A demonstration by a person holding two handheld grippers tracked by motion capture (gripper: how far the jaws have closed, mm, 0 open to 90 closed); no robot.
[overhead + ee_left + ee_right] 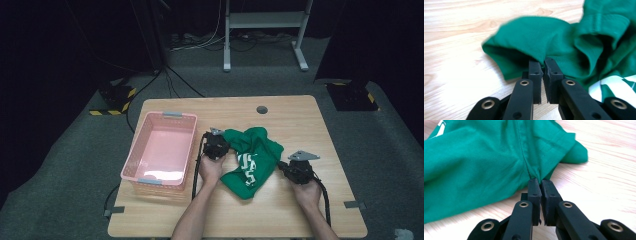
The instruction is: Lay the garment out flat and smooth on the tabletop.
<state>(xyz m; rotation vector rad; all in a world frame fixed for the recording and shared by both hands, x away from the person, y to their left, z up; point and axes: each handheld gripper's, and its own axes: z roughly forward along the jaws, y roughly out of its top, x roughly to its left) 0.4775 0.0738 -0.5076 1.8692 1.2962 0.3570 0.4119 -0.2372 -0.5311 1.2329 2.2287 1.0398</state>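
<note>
A crumpled green T-shirt (252,160) with white lettering lies mid-table. My left gripper (218,145) is at its left edge, shut on a fold of the green T-shirt (541,40) that is pinched between the pads of my left gripper (544,65). At the shirt's right edge, my right gripper (289,169) is shut on the green T-shirt (486,162) near a seam, the cloth rising from the closed tips of my right gripper (540,181). A hand holds each gripper from below.
A pink plastic basket (145,145) stands empty at the left of the wooden table (300,120). A round hole (261,109) sits near the table's far edge. Beyond the table, a white frame leg (227,55) and cables lie on the dark floor.
</note>
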